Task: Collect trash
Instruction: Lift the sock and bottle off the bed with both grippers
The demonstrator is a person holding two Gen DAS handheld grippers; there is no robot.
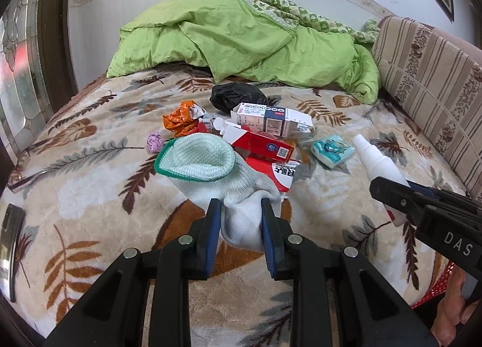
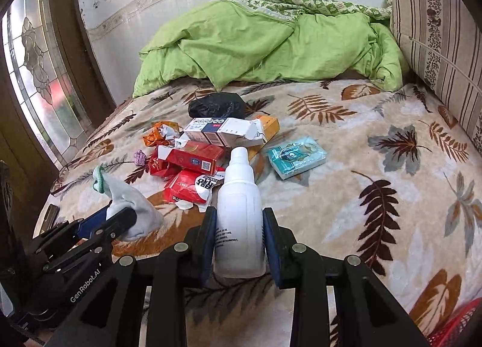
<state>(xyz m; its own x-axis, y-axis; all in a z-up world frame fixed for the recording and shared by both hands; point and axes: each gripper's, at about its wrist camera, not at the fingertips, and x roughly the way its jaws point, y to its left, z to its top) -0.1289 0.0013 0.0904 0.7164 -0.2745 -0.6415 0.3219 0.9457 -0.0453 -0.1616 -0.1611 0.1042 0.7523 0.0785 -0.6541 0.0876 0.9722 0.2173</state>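
Now bottle (image 2: 239,214) nozzle-fwd, lengthwise in claw (image 2: 239,220)

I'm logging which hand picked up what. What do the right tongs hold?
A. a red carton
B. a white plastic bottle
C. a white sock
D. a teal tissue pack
B: the right tongs are shut on the white plastic bottle, which is lifted clear of the bed.

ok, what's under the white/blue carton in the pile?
The white carton lies on top of a red carton and a yellow-orange box, whose end sticks out to the right. What lies beneath the carton's middle is covered.
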